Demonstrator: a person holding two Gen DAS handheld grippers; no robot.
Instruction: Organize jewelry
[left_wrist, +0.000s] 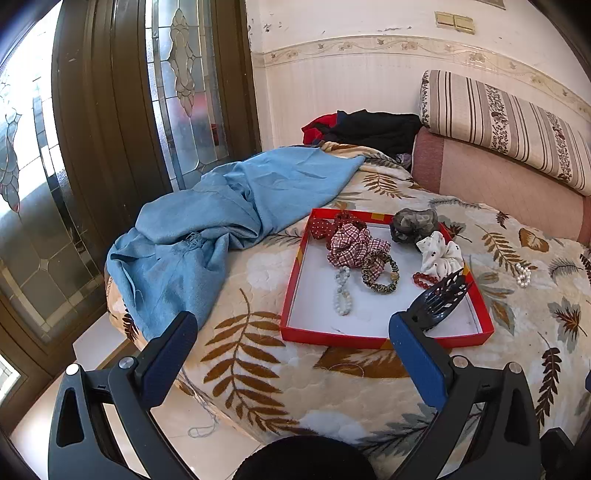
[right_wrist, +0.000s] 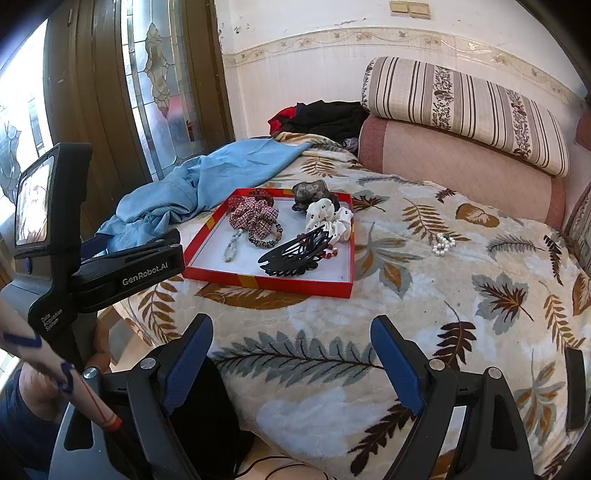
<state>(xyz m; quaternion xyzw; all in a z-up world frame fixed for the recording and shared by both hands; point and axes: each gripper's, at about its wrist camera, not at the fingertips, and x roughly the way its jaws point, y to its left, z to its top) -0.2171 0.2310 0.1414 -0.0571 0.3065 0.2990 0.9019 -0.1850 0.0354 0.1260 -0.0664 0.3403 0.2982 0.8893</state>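
Note:
A red tray (left_wrist: 291, 291) (right_wrist: 207, 229) lies on the leaf-print bed. In it lie a checked scrunchie (left_wrist: 351, 245) (right_wrist: 255, 216), a white dotted scrunchie (left_wrist: 441, 254) (right_wrist: 328, 218), a grey scrunchie (left_wrist: 413, 223) (right_wrist: 310, 192), a pale bead bracelet (left_wrist: 341, 291) (right_wrist: 231, 249), a leopard hair tie (left_wrist: 380, 277), red beads (left_wrist: 423, 278) and a black hair claw (left_wrist: 439, 299) (right_wrist: 295, 254). A pearl bracelet (left_wrist: 522, 275) (right_wrist: 443, 243) lies on the blanket right of the tray. My left gripper (left_wrist: 293, 339) is open and empty near the tray's front edge. My right gripper (right_wrist: 291, 343) is open and empty over the blanket.
A blue cloth (left_wrist: 221, 221) (right_wrist: 192, 188) lies left of the tray. A pink headboard cushion (left_wrist: 498, 184) and a striped bolster (right_wrist: 465, 107) stand behind. Dark clothes (left_wrist: 369, 129) lie at the far corner. A glass door (left_wrist: 110, 129) stands left. The left gripper's body (right_wrist: 110, 266) shows in the right wrist view.

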